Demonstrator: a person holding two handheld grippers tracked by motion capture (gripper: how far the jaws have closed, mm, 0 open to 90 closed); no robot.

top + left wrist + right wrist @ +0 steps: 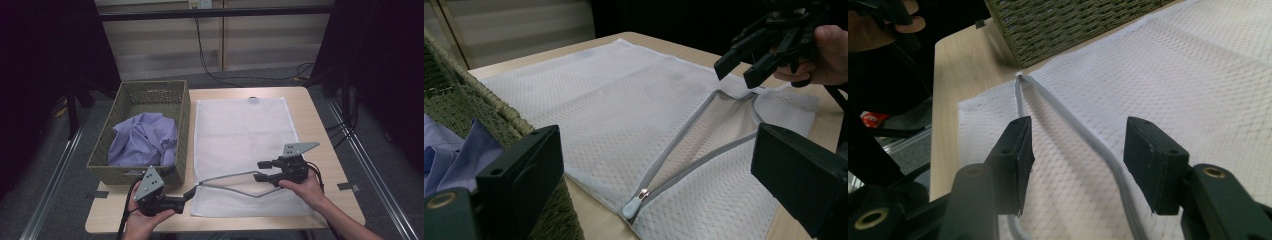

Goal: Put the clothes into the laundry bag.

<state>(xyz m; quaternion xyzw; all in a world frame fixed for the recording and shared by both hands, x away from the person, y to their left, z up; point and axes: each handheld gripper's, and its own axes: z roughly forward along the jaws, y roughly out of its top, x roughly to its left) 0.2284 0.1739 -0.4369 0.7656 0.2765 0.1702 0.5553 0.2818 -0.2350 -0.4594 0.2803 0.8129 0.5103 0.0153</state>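
Note:
A white mesh laundry bag [240,130] lies flat on the table, its grey zipper [225,176] unzipped into a long slit. The zipper pull [636,199] rests at the slit's left end, near the basket corner. My left gripper [189,196] is open, its jaws wide apart and pointing at the pull [196,183] from just left of it. My right gripper [260,170] hovers open over the slit's right part, and one grey zipper edge [1083,137] runs below, between its jaws. A lilac shirt [145,140] lies crumpled in a green woven basket [182,125].
The basket stands along the table's left side, touching the bag's left edge, and its wall [484,100] rises close beside my left gripper [656,150]. Bare wood [325,130] borders the bag on the right. A black cable [210,60] trails on the floor beyond the table.

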